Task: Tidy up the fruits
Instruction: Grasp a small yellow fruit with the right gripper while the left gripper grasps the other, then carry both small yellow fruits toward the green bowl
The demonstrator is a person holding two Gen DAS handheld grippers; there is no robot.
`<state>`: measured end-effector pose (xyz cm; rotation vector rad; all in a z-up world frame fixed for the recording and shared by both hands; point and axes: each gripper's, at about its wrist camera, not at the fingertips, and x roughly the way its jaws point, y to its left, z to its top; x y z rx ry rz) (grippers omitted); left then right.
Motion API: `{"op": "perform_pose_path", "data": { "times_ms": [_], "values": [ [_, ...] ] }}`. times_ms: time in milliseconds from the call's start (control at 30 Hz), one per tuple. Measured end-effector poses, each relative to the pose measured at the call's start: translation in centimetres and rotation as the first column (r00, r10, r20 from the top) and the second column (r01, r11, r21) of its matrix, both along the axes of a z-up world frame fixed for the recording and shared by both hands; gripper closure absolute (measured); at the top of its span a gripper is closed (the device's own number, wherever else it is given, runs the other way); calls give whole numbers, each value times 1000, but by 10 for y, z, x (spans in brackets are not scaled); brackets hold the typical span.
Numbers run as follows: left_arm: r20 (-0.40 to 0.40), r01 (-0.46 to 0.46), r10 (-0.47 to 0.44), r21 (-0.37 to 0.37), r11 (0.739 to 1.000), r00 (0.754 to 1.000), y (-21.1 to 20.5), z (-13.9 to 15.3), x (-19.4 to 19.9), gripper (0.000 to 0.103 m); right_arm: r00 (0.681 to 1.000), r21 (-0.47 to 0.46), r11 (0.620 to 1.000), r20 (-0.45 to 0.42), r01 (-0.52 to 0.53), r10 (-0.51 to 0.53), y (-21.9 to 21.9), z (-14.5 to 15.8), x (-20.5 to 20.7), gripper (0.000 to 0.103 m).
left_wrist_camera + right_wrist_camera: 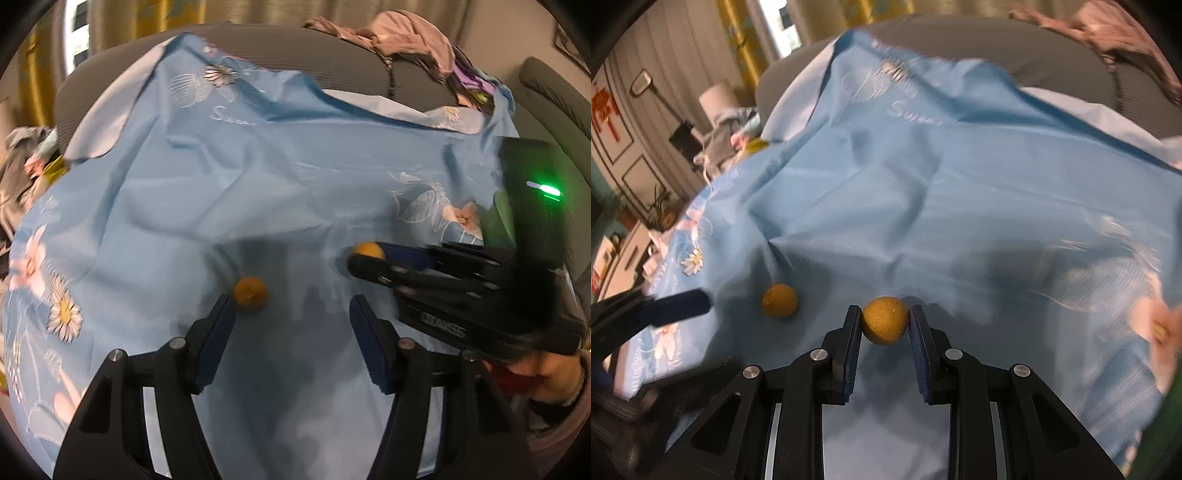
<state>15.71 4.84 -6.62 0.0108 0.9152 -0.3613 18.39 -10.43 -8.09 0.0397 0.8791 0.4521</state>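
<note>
Two small round orange fruits lie on a light blue flowered cloth [192,192]. My right gripper [885,317] is shut on one fruit [885,320], held between its blue pads just above the cloth; the fruit also shows in the left wrist view [367,250] at the tip of the right gripper [365,258]. The other fruit [250,294] rests on the cloth just ahead of my left gripper's left fingertip and shows in the right wrist view [779,301] too. My left gripper [291,306] is open and empty; one of its fingers [679,302] shows at the left of the right wrist view.
The cloth [960,192] drapes over a grey sofa [295,51]. Crumpled pink clothes [399,40] lie on the sofa back, more clothes [26,166] at the left. A green thing [498,218] sits at the right edge. A hand [535,376] holds the right gripper.
</note>
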Motion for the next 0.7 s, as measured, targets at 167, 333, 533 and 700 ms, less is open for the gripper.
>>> {"op": "perform_pose_path", "data": {
  "times_ms": [167, 333, 533, 700],
  "values": [
    [-58, -19, 22, 57, 998, 998, -8, -21, 23, 43, 999, 77, 997, 26, 21, -23, -25, 6, -23, 75],
    [-44, -24, 31, 158, 987, 999, -17, -30, 33, 43, 999, 125, 992, 49, 11, -17, -34, 11, -33, 75],
    [-65, -34, 46, 171, 985, 997, -14, -36, 44, 58, 998, 151, 989, 65, 2, -12, -38, 15, -38, 75],
    [-57, -41, 53, 194, 980, 997, -14, -39, 48, 66, 997, 184, 983, 69, 11, -24, -46, 16, -42, 75]
  ]
}}
